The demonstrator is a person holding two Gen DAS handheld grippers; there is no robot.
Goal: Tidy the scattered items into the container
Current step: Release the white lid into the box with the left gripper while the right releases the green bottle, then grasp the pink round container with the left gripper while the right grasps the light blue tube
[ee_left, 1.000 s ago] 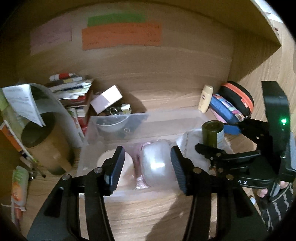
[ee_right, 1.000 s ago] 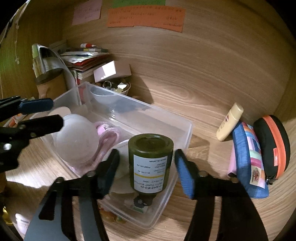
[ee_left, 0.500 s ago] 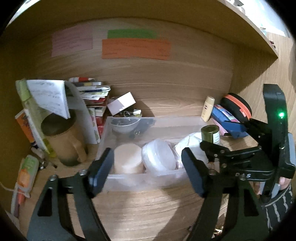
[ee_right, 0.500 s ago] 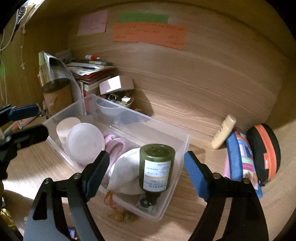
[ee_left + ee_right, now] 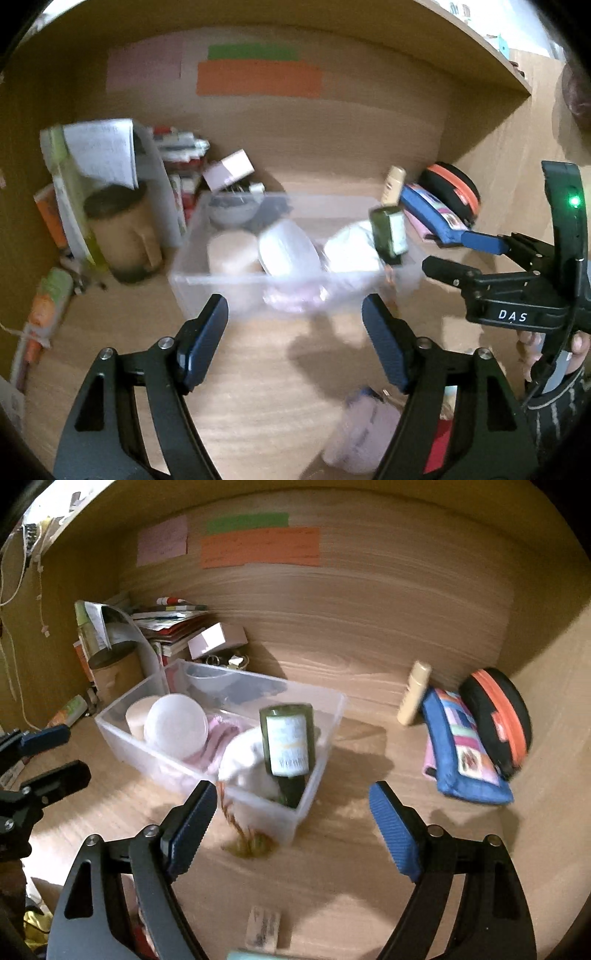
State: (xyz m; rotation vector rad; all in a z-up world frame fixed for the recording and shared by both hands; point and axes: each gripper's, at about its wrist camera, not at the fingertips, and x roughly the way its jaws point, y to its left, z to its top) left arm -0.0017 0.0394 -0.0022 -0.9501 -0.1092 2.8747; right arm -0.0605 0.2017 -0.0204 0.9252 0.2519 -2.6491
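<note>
Both pulled back from clear bin (image 5: pixel 325 716), left hand-held gripper (image 5: pixel 295 332) wide and empty, right hand-held gripper (image 5: pixel 291 812) likewise

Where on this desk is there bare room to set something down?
Bare wood lies between the clear bin and the cream bottle, and in front of the bin ahead of the right gripper. The back-left corner around the brown mug is crowded.
</note>
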